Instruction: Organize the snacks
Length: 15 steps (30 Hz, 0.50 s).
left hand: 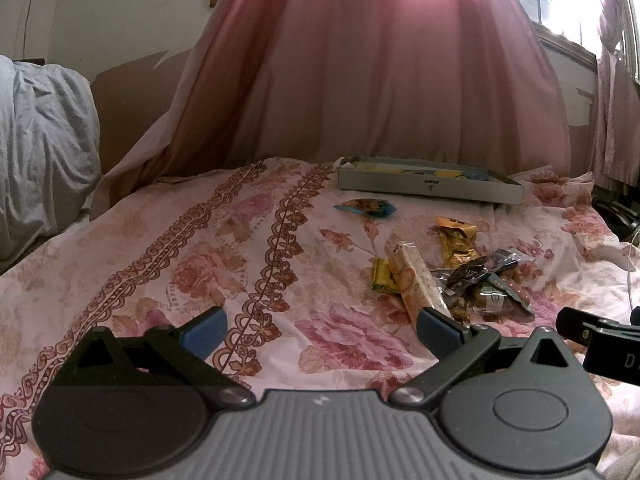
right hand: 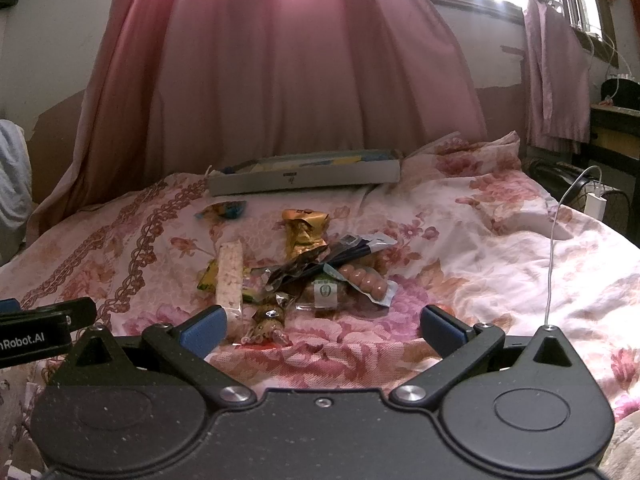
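A heap of wrapped snacks [right hand: 304, 276] lies on the flowered bedspread [left hand: 160, 264], the same heap [left hand: 460, 276] showing right of centre in the left wrist view. It holds a long pale rice bar [right hand: 230, 276], a gold packet [right hand: 302, 232], a dark packet [right hand: 320, 260] and a sausage pack [right hand: 366, 280]. A blue-and-yellow packet [right hand: 224, 211] lies apart, nearer a shallow grey box [right hand: 304, 178] at the far edge. My left gripper [left hand: 320, 332] is open over bare bedspread, left of the heap. My right gripper [right hand: 320, 330] is open just short of the heap, nothing between its fingers.
Pink curtains [right hand: 280, 72] hang behind the bed. A white charger cable [right hand: 554, 248] trails over the bedspread on the right, with a dark desk [right hand: 616, 128] beyond. Grey bedding [left hand: 44, 144] is bunched at the far left. Each gripper's body shows at the edge of the other's view.
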Available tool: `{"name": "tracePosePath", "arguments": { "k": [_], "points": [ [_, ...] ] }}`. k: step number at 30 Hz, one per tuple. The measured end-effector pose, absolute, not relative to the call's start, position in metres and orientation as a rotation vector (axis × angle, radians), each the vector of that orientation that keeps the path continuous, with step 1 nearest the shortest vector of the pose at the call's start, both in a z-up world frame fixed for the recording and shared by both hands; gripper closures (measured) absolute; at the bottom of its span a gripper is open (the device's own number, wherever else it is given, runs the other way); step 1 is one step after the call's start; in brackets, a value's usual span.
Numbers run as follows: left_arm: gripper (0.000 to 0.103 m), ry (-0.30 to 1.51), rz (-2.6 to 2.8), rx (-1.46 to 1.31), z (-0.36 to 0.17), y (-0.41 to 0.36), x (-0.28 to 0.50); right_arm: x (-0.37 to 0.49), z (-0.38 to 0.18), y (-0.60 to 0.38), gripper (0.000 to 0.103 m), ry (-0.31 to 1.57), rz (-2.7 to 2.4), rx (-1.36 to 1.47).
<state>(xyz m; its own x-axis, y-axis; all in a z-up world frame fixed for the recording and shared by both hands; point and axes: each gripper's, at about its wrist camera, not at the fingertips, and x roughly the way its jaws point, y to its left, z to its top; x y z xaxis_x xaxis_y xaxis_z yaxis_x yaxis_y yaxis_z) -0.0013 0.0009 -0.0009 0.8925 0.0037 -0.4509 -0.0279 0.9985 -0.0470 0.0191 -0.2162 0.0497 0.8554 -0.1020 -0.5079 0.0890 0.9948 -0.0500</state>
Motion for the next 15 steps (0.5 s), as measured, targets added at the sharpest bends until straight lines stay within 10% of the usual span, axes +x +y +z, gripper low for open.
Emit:
{"name": "tracePosePath", "arguments": {
  "k": [15],
  "points": [
    [0.001,0.497,0.021,-0.034,-0.011,-0.004,0.001,0.022,0.052,-0.218,0.001,0.575,-0.098,-0.017]
  ]
}}
